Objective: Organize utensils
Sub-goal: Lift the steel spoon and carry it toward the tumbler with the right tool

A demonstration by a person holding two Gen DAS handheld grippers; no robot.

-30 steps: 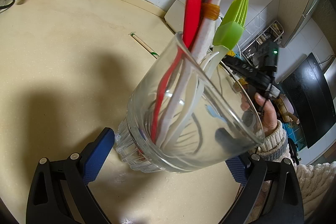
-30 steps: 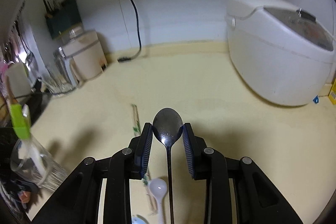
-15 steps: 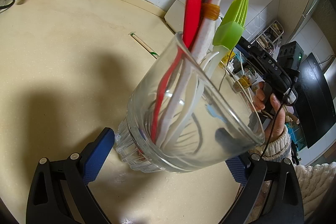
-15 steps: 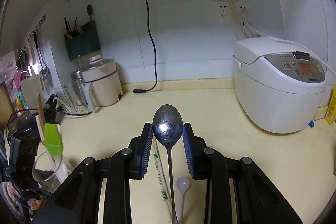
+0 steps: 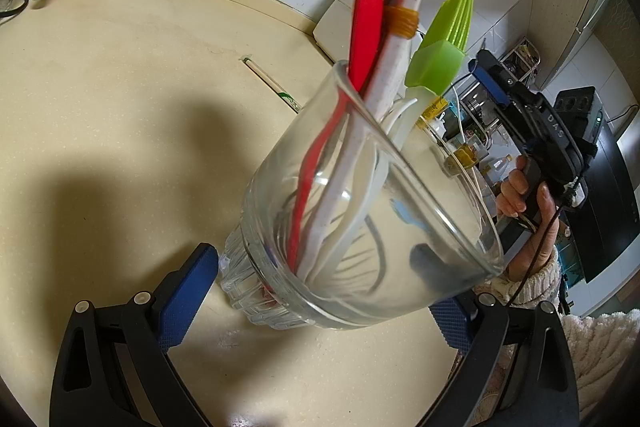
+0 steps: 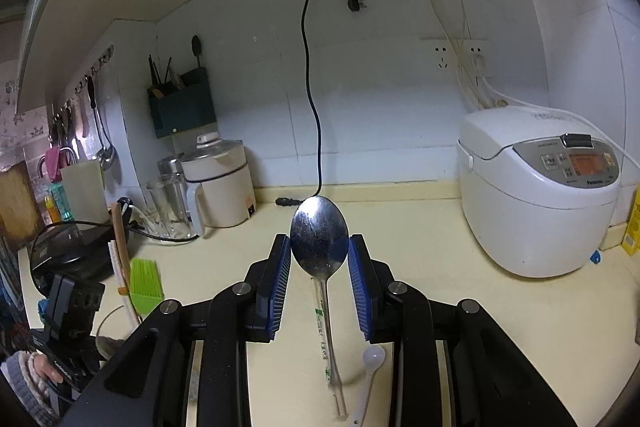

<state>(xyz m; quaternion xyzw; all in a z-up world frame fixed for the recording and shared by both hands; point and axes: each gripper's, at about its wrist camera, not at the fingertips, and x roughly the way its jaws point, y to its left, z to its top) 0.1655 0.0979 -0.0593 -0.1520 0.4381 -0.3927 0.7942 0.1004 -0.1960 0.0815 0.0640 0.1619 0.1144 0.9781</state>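
Counter's rice cooker reads "Panasonic".

White letters "DAS" stand on the black body of the right gripper, at three o'clock in the left wrist view. The rice cooker, at three o'clock in the right wrist view, carries "Panasonic" under its orange display; its button labels are too small to read.

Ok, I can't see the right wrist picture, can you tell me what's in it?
The right gripper pinches the bowl of a shiny metal spoon between its blue pads, handle hanging down over the cream countertop. A small white plastic spoon and wrapped chopsticks lie below; a white rice cooker stands right.
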